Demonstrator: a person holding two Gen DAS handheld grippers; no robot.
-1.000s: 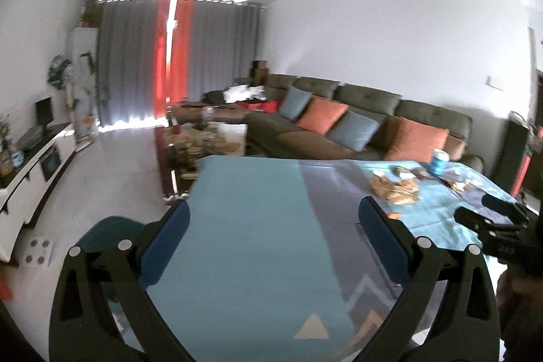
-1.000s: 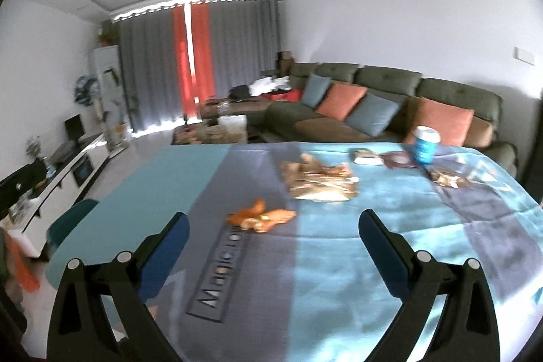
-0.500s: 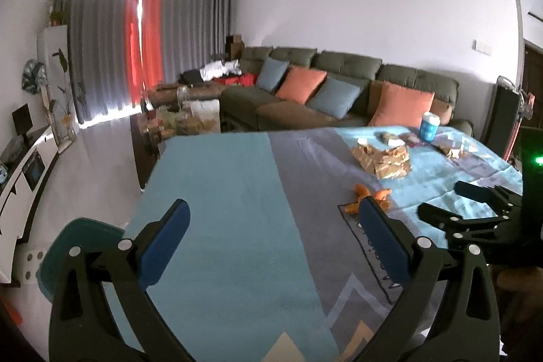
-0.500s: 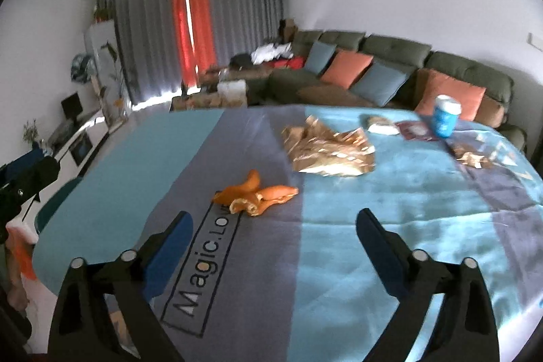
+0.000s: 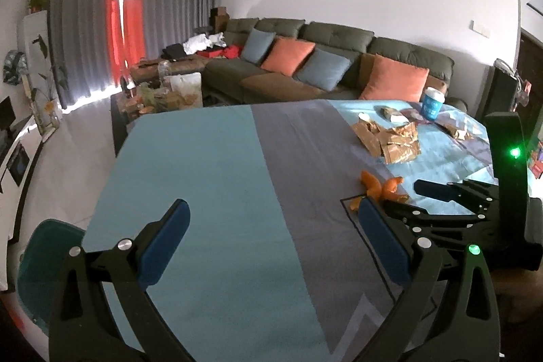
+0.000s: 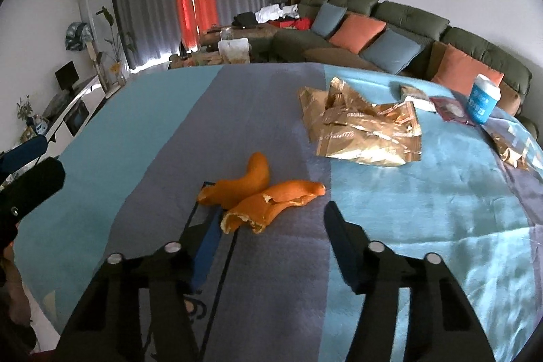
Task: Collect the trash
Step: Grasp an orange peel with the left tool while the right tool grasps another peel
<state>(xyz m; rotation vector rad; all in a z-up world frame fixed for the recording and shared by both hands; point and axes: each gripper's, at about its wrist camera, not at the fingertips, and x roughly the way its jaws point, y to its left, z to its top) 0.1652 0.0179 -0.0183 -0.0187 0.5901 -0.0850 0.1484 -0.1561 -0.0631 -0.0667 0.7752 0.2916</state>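
1. On the blue-grey surface (image 6: 424, 209), orange peel (image 6: 258, 195) lies just ahead of the right gripper (image 6: 271, 236).
2. Its fingers have just been narrowing, nothing between them yet.
3. Left gripper (image 5: 271, 240) spread wide, empty.
4. Step: approach; next, advance over the peel and clamp.

A: Right gripper (image 6: 271, 226)?
B: Comes down and in toward the orange peel (image 6: 261, 195). Its jaws have just been closing, from wide to about half; peel sits just ahead of the tips, not clamped, nothing pressed between the pads.
A: Left gripper (image 5: 271, 226)?
B: Drops and swings right over the counter (image 5: 203, 175). Peel, gold wrappers (image 5: 390, 141) and blue cup (image 5: 432, 104) now sit larger and closer in its view. Right gripper's fingers now reach in beside the peel there; before they were off at the edge.
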